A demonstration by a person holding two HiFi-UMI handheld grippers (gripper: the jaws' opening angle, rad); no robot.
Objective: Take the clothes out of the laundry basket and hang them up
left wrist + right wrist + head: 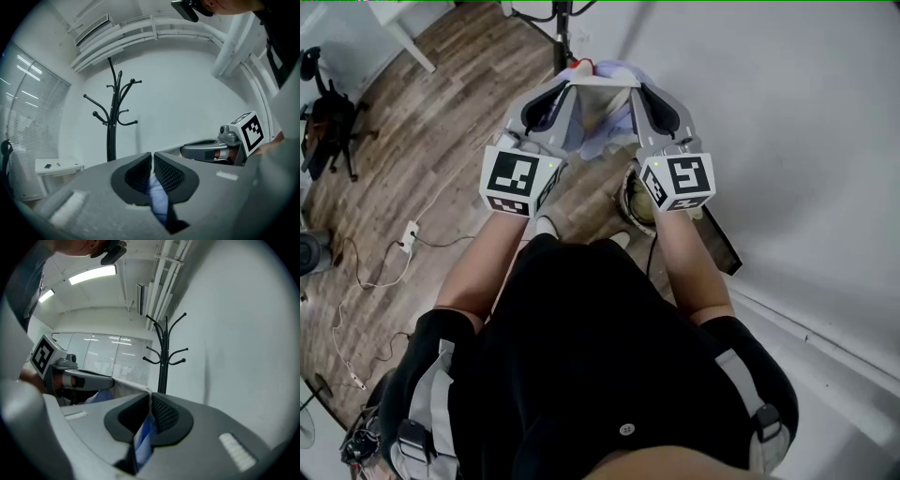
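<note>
left gripper (153,157): jaws clenched on one edge of the garment, with blue cloth pinched between the pads. Held out level in front of the person.
right gripper (150,399): jaws clenched on the other edge, also with blue cloth between the pads. Level, beside the left one.
garment (605,122): light blue and white, off the floor. It is strung between the two grippers, top edge pulled taut and the rest hanging below.
basket (625,197): round, on the floor near the person's feet, under the right gripper. That gripper covers much of it, so I can't tell what's inside.
rack (111,122): black coat stand with curved hooks, upright by the wall, ahead of both grippers. Well apart from the garment, hooks bare.
wall (787,112): plain white, runs along the person's right, with a dark baseboard strip at its foot next to the basket.
floor (441,141): wood planks on the left half of the head view.
power strip (410,234): white, on the floor to the person's left, with thin cables trailing from it.
chair (328,117): dark, at the far left edge, well clear of the grippers.
table (58,165): small and white, left of the rack, with small items on top too small to identify.
blinds (28,108): cover the window to the left of the table.
</note>
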